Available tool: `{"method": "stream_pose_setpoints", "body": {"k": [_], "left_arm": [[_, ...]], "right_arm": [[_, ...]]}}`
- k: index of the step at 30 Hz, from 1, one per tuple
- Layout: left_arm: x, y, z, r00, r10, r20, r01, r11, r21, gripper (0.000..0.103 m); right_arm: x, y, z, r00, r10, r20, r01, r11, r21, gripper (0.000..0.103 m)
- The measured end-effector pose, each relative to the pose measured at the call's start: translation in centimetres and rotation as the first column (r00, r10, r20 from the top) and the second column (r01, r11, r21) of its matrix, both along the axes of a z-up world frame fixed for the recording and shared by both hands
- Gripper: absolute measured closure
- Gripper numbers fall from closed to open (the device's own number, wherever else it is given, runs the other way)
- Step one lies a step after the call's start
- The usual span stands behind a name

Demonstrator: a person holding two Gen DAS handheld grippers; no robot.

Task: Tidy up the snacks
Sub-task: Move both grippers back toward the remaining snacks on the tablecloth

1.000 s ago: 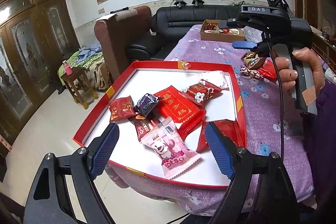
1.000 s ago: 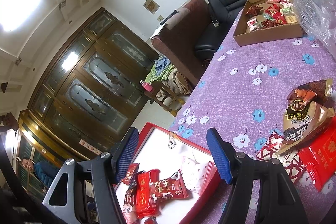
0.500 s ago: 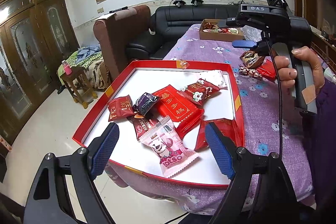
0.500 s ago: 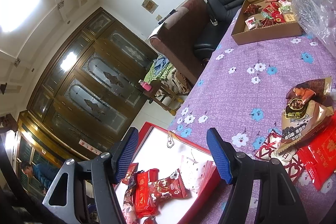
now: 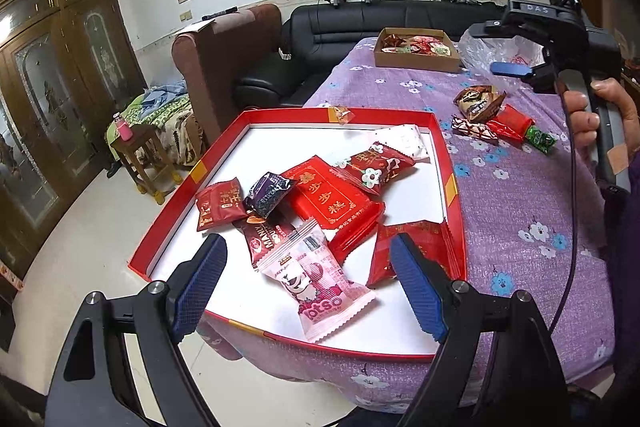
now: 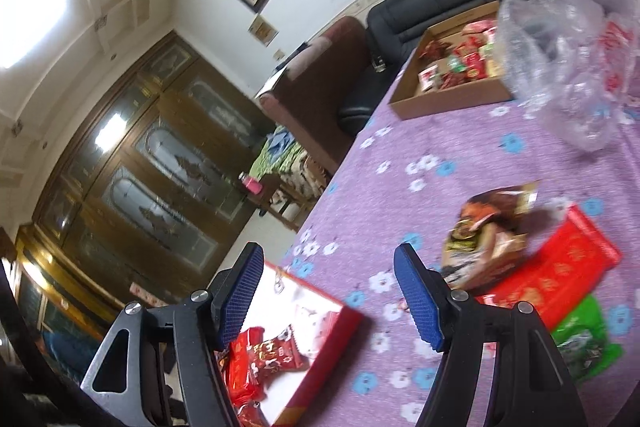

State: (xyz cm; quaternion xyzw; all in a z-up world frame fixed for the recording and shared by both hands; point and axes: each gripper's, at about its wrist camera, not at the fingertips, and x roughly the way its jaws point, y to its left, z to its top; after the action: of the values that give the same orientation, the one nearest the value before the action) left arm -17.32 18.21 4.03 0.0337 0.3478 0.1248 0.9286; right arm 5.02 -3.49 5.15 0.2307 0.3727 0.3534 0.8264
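Observation:
A red-rimmed white tray point(image 5: 450, 187) on the purple flowered table holds several snack packets, among them a pink Lotso packet point(image 5: 316, 283) and a big red packet point(image 5: 332, 199). My left gripper point(image 5: 308, 287) is open and empty, hovering above the tray's near edge over the pink packet. My right gripper point(image 6: 332, 299) is open and empty above the cloth between the tray point(image 6: 320, 367) and a loose pile: a brown packet point(image 6: 484, 239), a red packet point(image 6: 556, 267) and a green packet point(image 6: 580, 339). The right gripper point(image 5: 516, 67) also shows in the left wrist view.
A cardboard box of snacks point(image 5: 416, 61) and a crumpled clear plastic bag point(image 6: 560, 51) lie at the table's far end. A black sofa point(image 5: 360, 27) and a brown armchair point(image 5: 224, 59) stand beyond. The table's left edge drops to the floor.
My right gripper has swung right and down toward the loose snack pile; its view is blurred. My left gripper has stayed almost still over the tray.

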Motion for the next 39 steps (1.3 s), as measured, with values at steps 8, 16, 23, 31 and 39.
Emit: {"method": "stream_pose_setpoints", "body": {"k": [8,16,23,31,39], "left_arm": [[0.5,-0.4,-0.1,1.0,-0.009,-0.015,0.009,1.0,0.0,0.018],[2.5,-1.3,2.2,0.999,-0.05,0.01,0.049,0.997,0.059,0.018],[8.3,-5.2,5.0,0.983,-0.184,0.026,0.179,0.975,0.132,0.018],[15.8,-8.9,4.3,0.963,-0.256,-0.089,0.263,0.96,0.092,0.018],[11.1,-5.8,4.3,0.981,-0.183,-0.062,0.184,0.983,0.003,0.018]], "right_arm": [[0.4,-3.8,0.0,0.998,-0.063,-0.006,0.063,0.997,-0.047,0.033],[0.3,-8.2,-0.4,0.996,-0.091,-0.019,0.087,0.987,-0.132,0.033],[1.1,-12.3,-1.7,0.982,-0.14,-0.126,0.106,0.964,-0.244,0.032],[1.8,-10.9,-4.9,0.956,-0.145,-0.255,0.041,0.927,-0.372,0.032],[-0.3,-5.6,-5.5,0.991,-0.069,-0.112,-0.013,0.797,-0.604,0.033]]}}
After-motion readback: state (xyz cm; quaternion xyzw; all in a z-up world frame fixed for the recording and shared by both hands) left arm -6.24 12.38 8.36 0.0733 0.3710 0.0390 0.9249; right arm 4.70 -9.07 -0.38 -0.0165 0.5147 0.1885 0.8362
